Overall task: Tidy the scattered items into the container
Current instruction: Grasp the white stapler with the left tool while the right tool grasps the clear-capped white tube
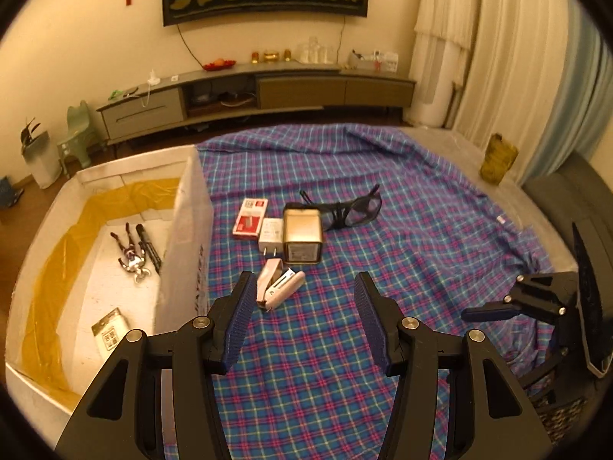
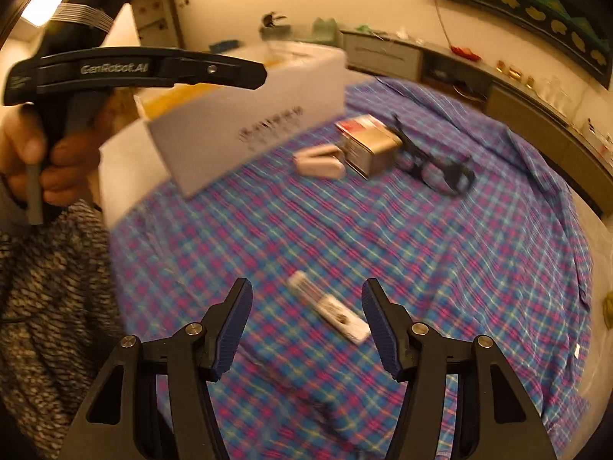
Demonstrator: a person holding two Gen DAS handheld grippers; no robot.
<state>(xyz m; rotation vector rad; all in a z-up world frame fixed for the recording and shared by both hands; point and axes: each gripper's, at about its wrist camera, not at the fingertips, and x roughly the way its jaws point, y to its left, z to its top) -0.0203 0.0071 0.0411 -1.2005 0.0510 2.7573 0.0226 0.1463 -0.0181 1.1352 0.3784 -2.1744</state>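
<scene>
The plaid cloth (image 1: 402, 199) covers the surface in front of me, and the white cardboard box (image 1: 187, 237) stands at its left edge, with markers (image 1: 147, 245) and a small packet (image 1: 111, 331) inside. On the cloth near the box wall lie black glasses (image 1: 352, 207), a metal tin (image 1: 302, 235), a red carton (image 1: 251, 217), a white charger (image 1: 271, 235) and a pale stapler (image 1: 277, 287), close together. My left tongs (image 1: 304, 318) are wide and hold nothing. My right tongs (image 2: 306, 329) are wide too, above a small white tube (image 2: 329, 308) which lies apart from the others.
</scene>
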